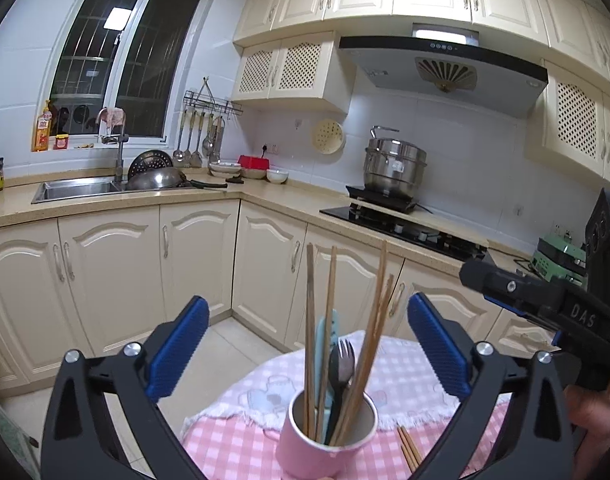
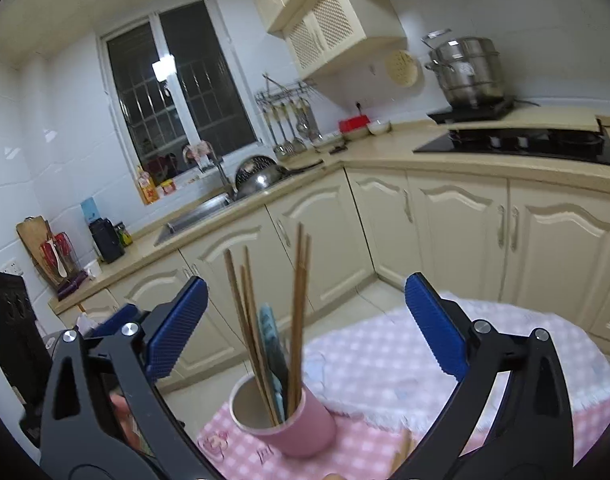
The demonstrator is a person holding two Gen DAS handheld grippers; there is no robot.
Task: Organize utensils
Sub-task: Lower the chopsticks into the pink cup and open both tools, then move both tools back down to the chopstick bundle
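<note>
Kitchen w/ cream cabinets; small table [image 1: 241, 444] w/ pink checked cloth. Left view: pink cup [image 1: 325, 440] on table holds chopsticks [image 1: 311, 340], fork [image 1: 346, 360]; left claw [image 1: 309, 352] wide open, empty, around cup. Right view: same cup [image 2: 293, 424], blurry; right claw [image 2: 301, 328] wide open, holding nothing.

The pink cup [image 1: 325, 438] with a pale inside stands upright on the pink checked tablecloth [image 1: 405, 368], near the table's front edge. It's stuffed with utensils: a bunch of brown chopsticks [image 1: 311, 336] poking way up and fanning out, a metal fork [image 1: 346, 360] tines up, a dark spoon [image 1: 336, 376] and a light blue handle [image 1: 325, 344]. A few more chopsticks [image 1: 410, 450] lie flat on the cloth just right of the cup.
</note>
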